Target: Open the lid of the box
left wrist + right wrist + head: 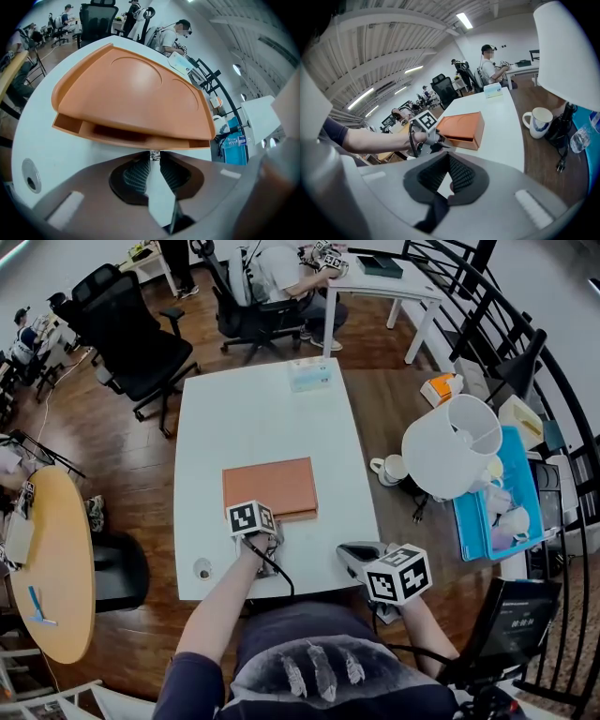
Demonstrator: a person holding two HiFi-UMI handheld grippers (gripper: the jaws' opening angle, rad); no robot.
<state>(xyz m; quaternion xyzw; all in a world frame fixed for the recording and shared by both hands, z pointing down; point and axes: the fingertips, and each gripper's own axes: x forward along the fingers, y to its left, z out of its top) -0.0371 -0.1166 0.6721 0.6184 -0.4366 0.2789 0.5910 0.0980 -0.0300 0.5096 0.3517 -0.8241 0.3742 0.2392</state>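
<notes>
L gripper (pixel 155 158) jaws nearly together, nipping the small metal clasp (pixel 154 153) on the box (pixel 131 93) front. Box sits straight ahead, long axis across jaws, by tabletop (pixel 253 409) near edge. R gripper (pixel 449 157) jaws together on nothing, at near right corner, farther off

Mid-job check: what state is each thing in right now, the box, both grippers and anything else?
Box lid: looks closed, not yet raised.
Metal tab: at the lid's front edge, pinched between the left gripper's jaws.
Left gripper: shut on the metal tab.
Right gripper: shut, nothing between its jaws, away from the box.
Mug: upright, beside the table.
</notes>
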